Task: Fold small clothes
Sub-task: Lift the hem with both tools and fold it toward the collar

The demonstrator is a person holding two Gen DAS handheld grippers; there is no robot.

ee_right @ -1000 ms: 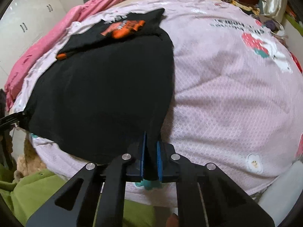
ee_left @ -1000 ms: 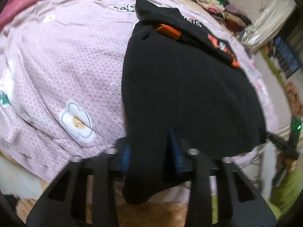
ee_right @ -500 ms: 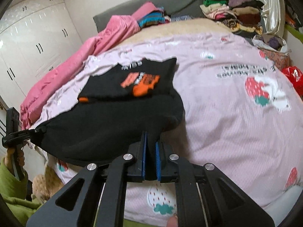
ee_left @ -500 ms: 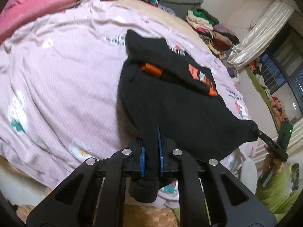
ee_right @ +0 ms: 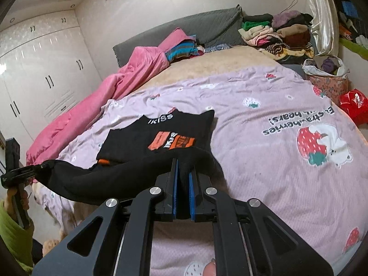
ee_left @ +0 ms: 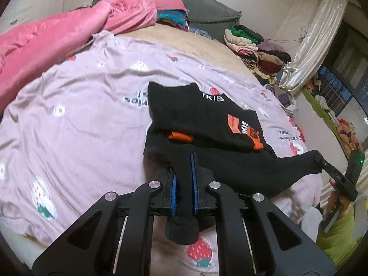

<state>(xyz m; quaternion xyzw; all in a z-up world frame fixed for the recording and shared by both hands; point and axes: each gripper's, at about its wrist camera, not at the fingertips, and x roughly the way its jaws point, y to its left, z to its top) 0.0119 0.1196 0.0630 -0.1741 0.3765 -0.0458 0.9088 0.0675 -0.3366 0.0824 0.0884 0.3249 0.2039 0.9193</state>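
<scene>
A: Where is the garment?

B: A black shirt with orange print lies on a bed covered by a lilac strawberry-print sheet. Its near edge is lifted off the sheet.

A: And the grippers?

B: The left gripper is clamped on one bottom corner, the right gripper on the other, fabric stretched between them. A pink blanket lies behind.
</scene>
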